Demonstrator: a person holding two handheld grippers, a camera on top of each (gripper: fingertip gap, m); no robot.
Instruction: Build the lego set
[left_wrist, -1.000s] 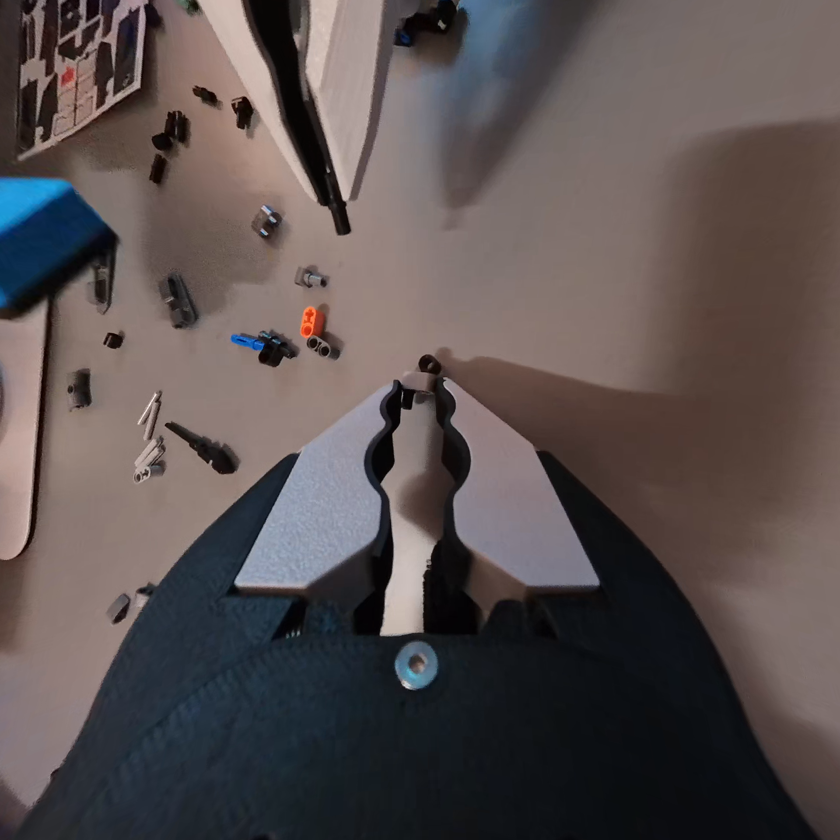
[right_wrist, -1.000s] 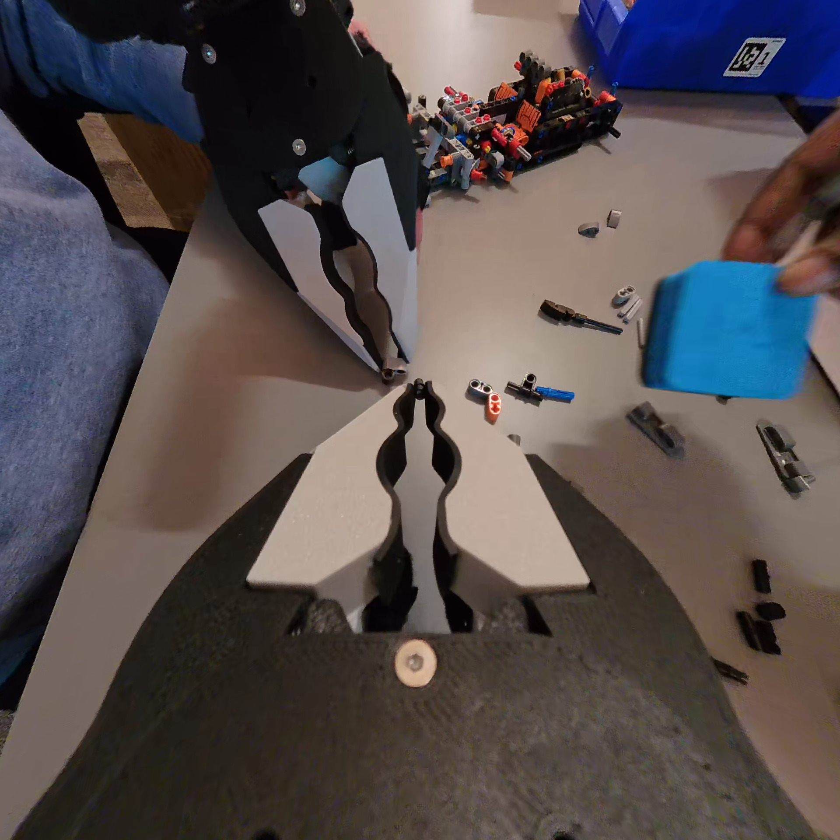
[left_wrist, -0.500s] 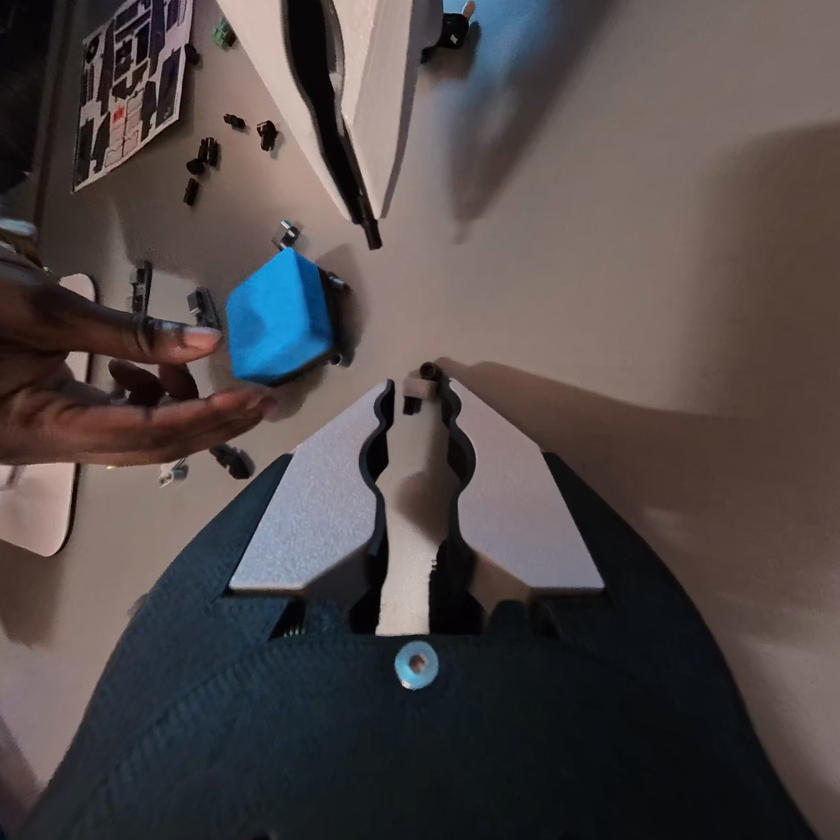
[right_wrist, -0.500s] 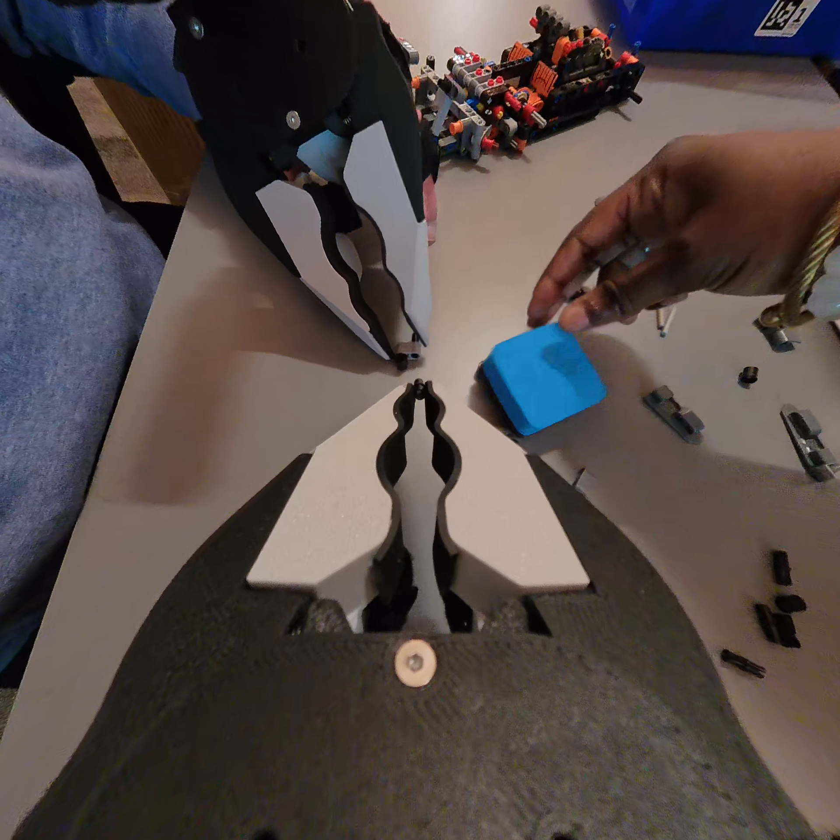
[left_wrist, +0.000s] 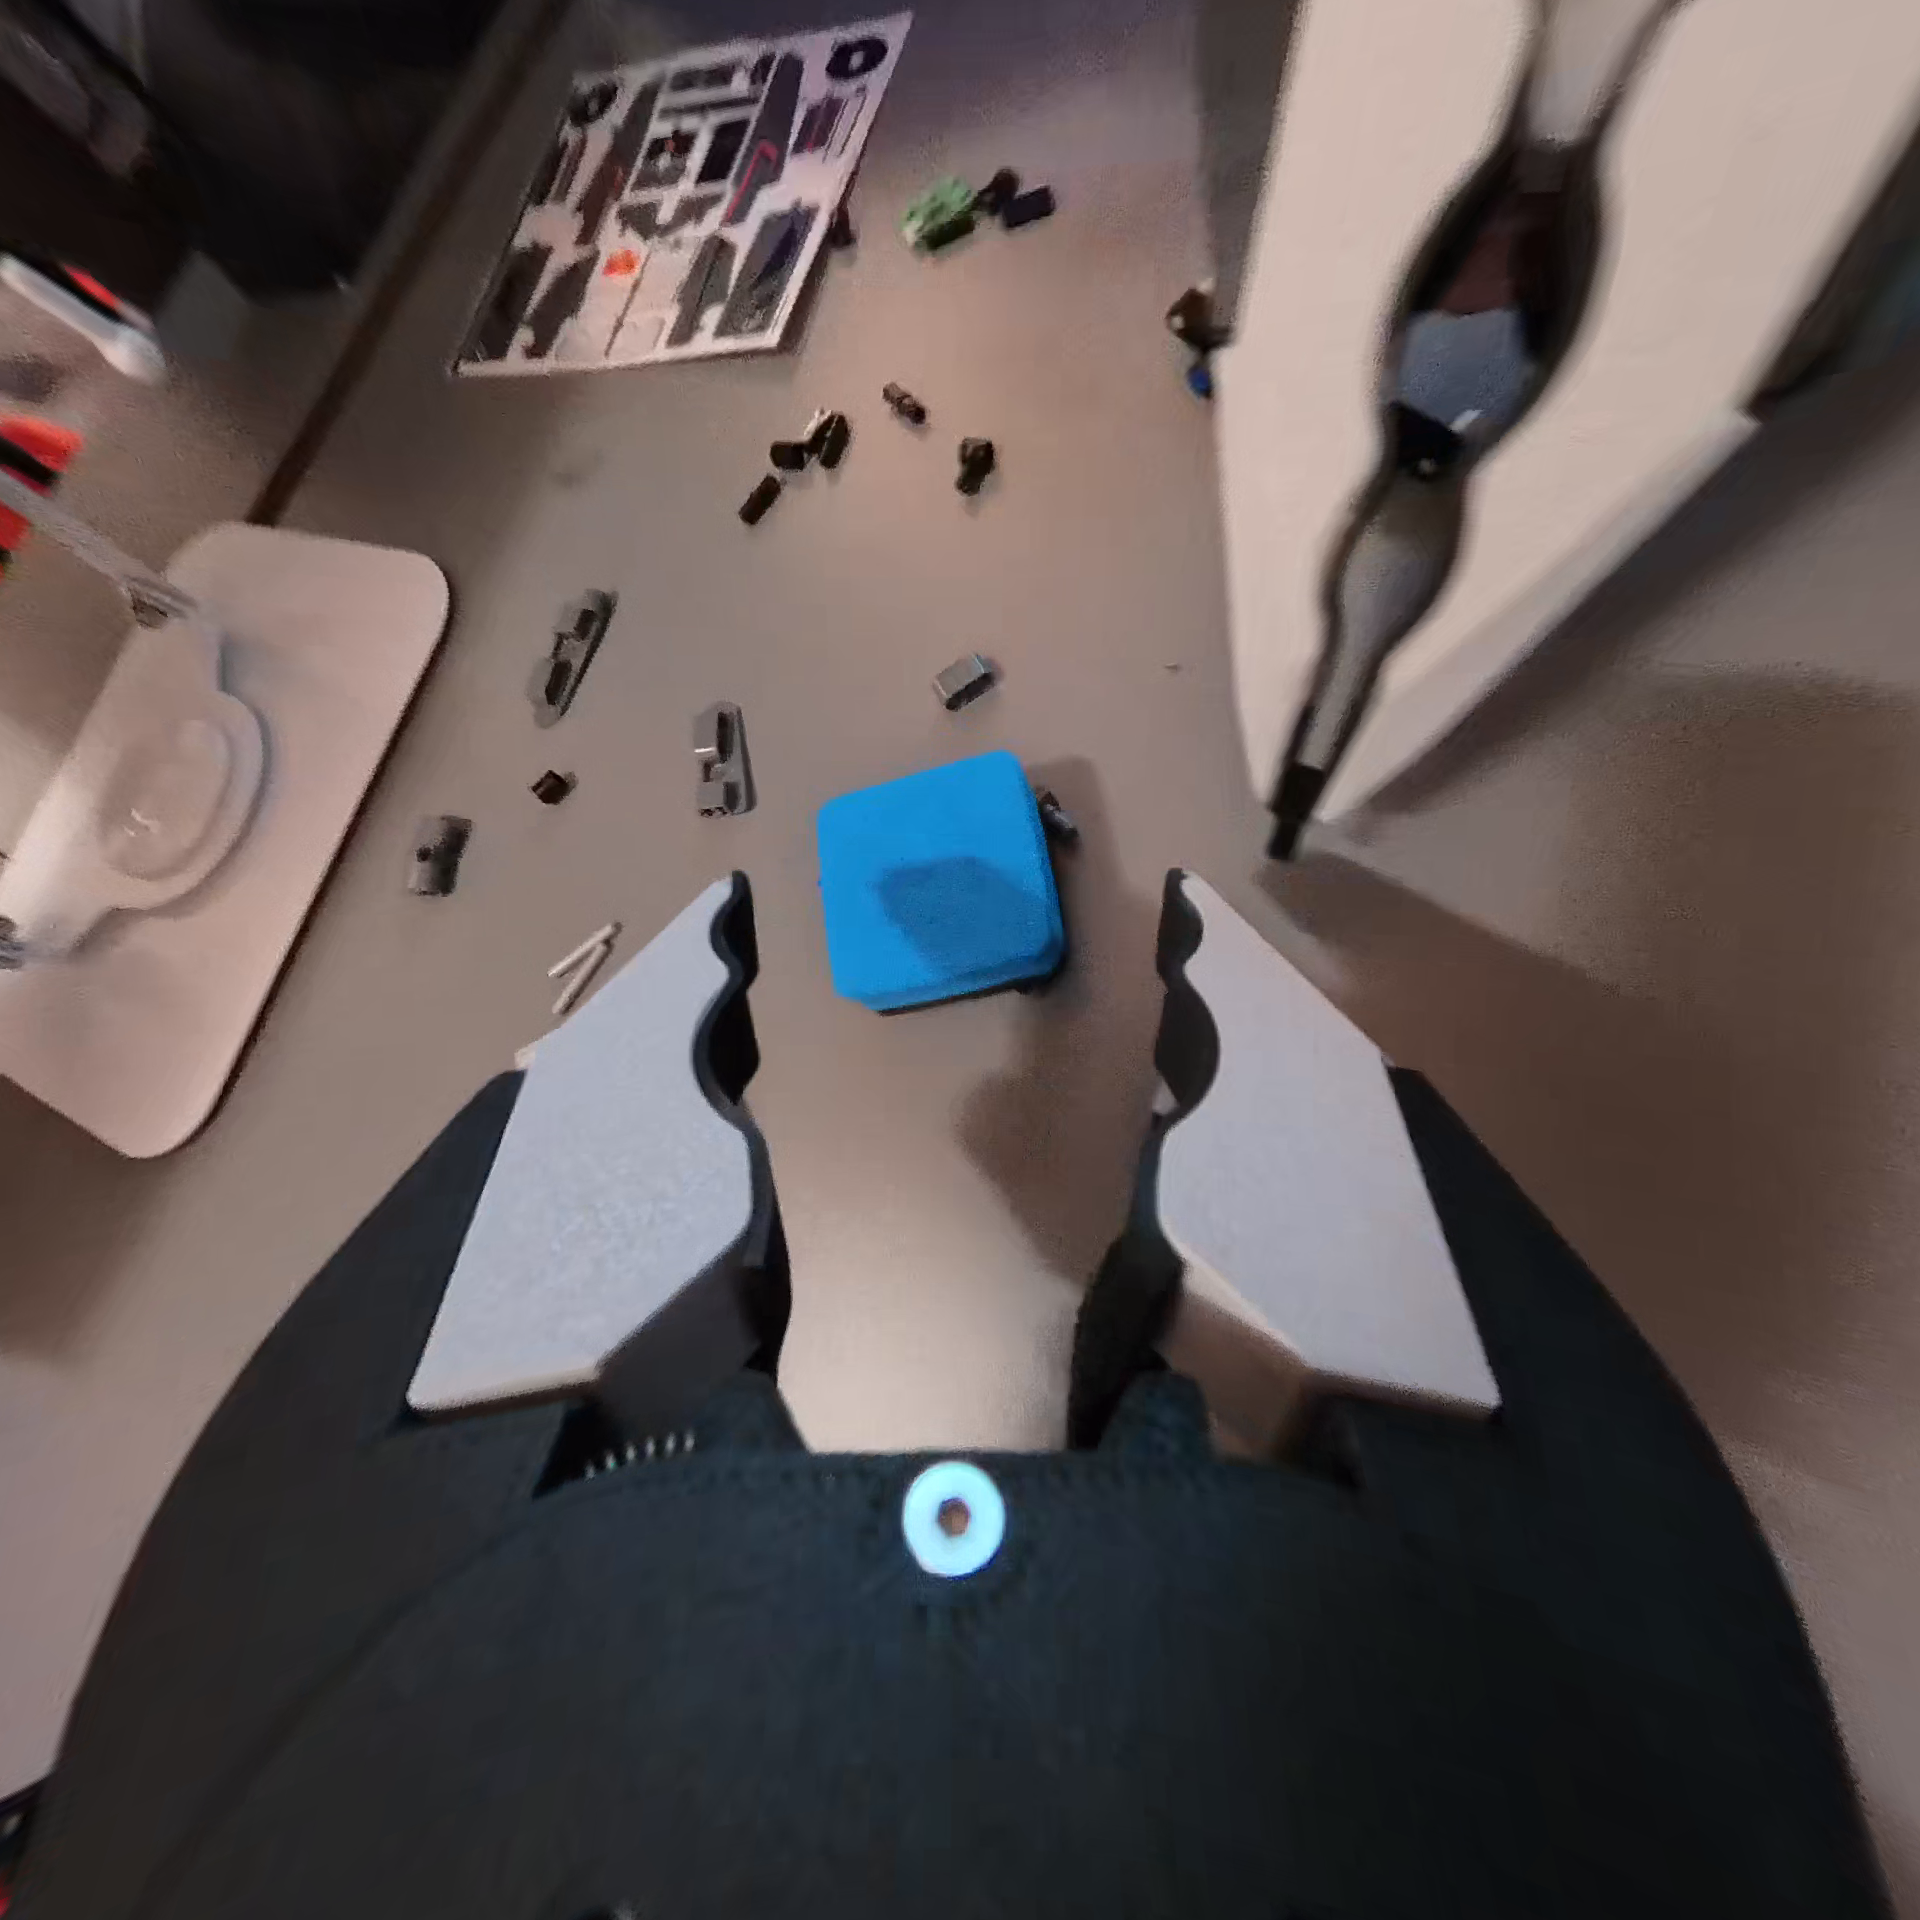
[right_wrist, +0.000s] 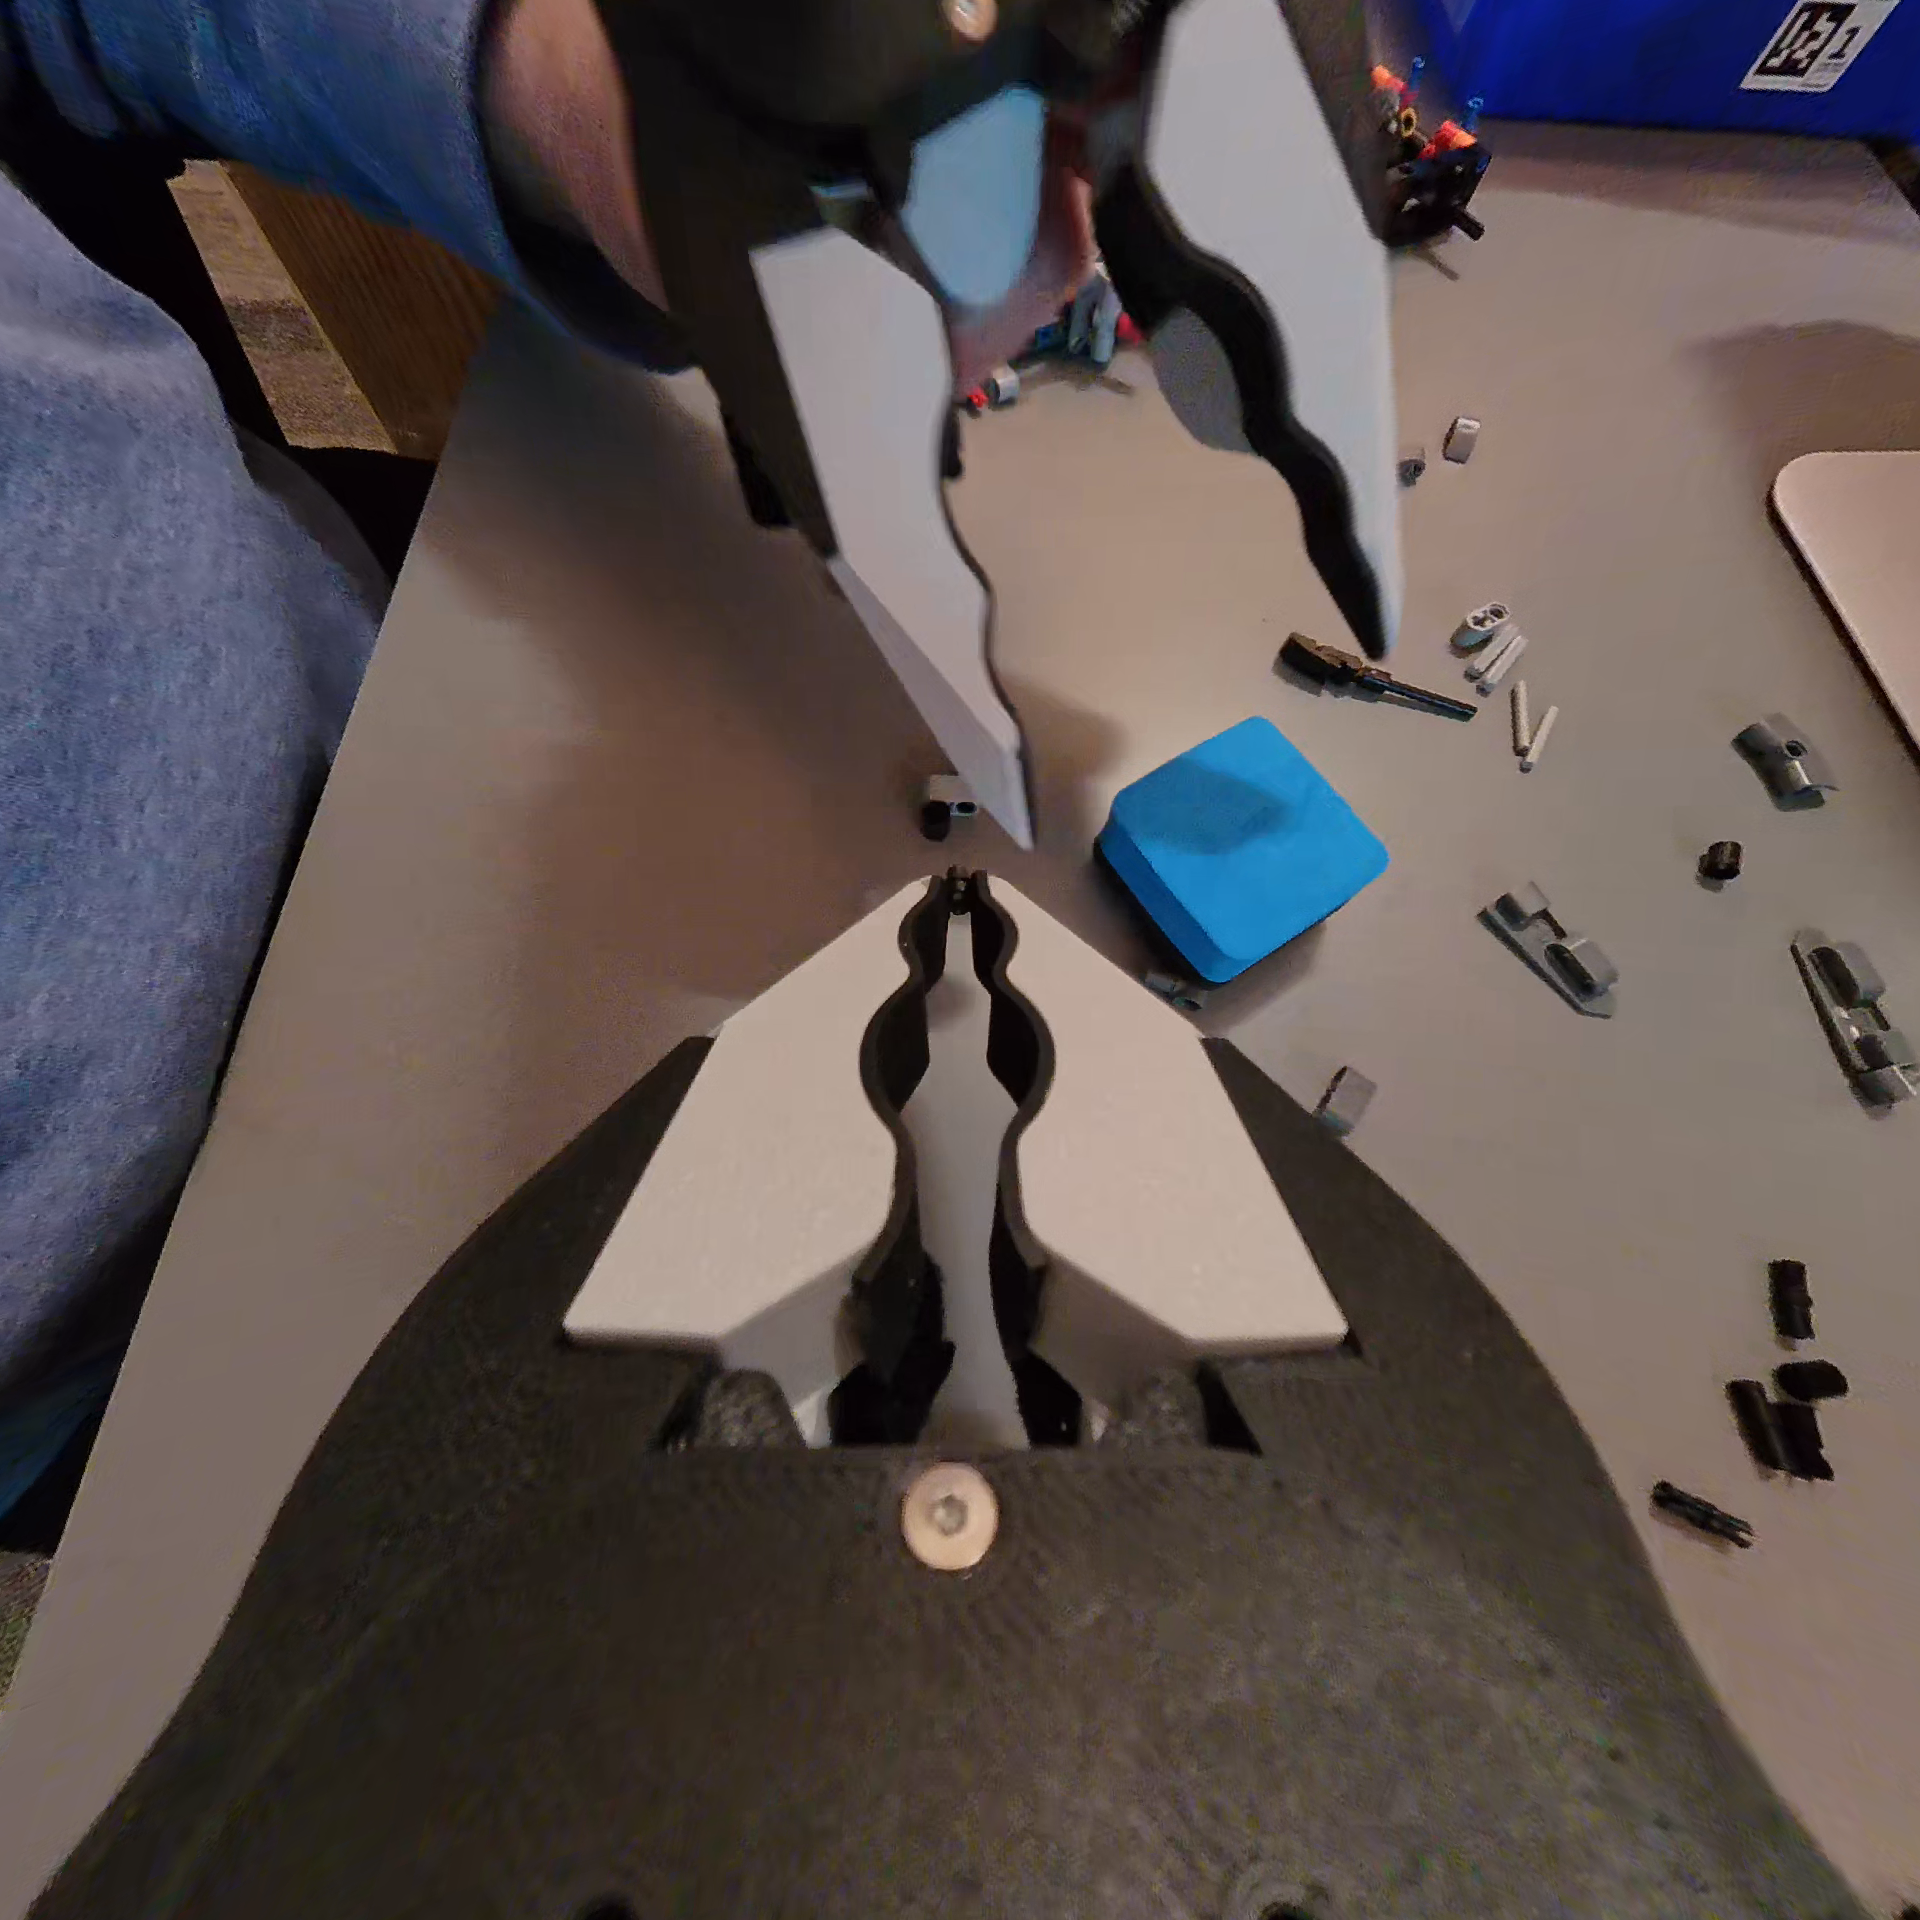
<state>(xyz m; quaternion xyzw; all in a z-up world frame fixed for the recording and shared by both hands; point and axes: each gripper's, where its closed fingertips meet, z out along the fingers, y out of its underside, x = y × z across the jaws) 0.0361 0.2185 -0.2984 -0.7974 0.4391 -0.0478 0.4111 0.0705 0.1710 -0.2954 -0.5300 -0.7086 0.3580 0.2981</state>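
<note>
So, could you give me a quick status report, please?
Left gripper open, empty. Right gripper shut on small black pin. Blue block sits among loose pieces.

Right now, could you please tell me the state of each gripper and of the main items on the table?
left gripper: open, empty, over the blue block.
right gripper: shut on a small black pin.
blue block: lying flat on the table, untouched.
small grey piece: lying loose beside the left gripper's fingertip.
</note>
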